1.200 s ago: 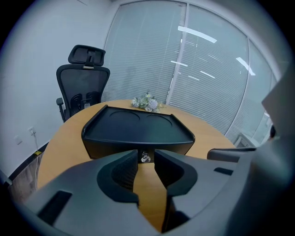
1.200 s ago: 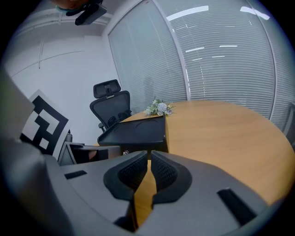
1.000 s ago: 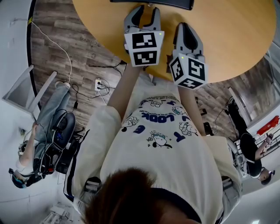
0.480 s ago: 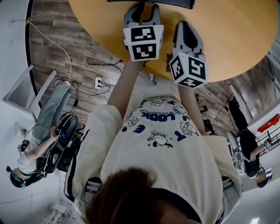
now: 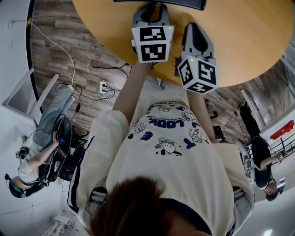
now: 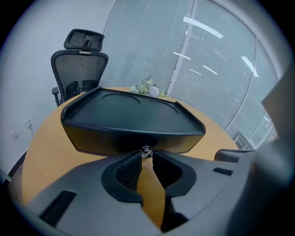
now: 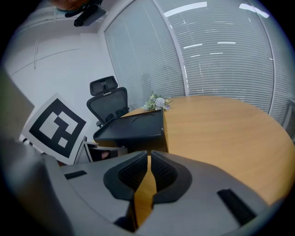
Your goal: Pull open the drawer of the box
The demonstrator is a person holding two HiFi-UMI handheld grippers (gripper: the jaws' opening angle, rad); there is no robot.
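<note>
A black box (image 6: 133, 124) with a tray-shaped top stands on the round wooden table (image 5: 239, 41); in the head view only its near edge (image 5: 184, 3) shows at the top. A small metal knob (image 6: 146, 151) sticks out of the box's front. My left gripper (image 6: 146, 155) is right at that front and its jaws are closing, with both tips against the knob. In the head view the left gripper (image 5: 152, 10) reaches the box edge. My right gripper (image 7: 149, 156) hovers shut and empty over the table, to the right of the box (image 7: 133, 126), a little behind the left one.
An office chair (image 6: 80, 64) and a small bunch of flowers (image 6: 147, 87) are behind the box. Window blinds line the far side. A person (image 5: 41, 138) sits on the floor at the left among cables and a wall socket (image 5: 103, 88).
My left gripper has moved forward to the box, and its wide-open jaws have narrowed. The right gripper has stayed where it was.
</note>
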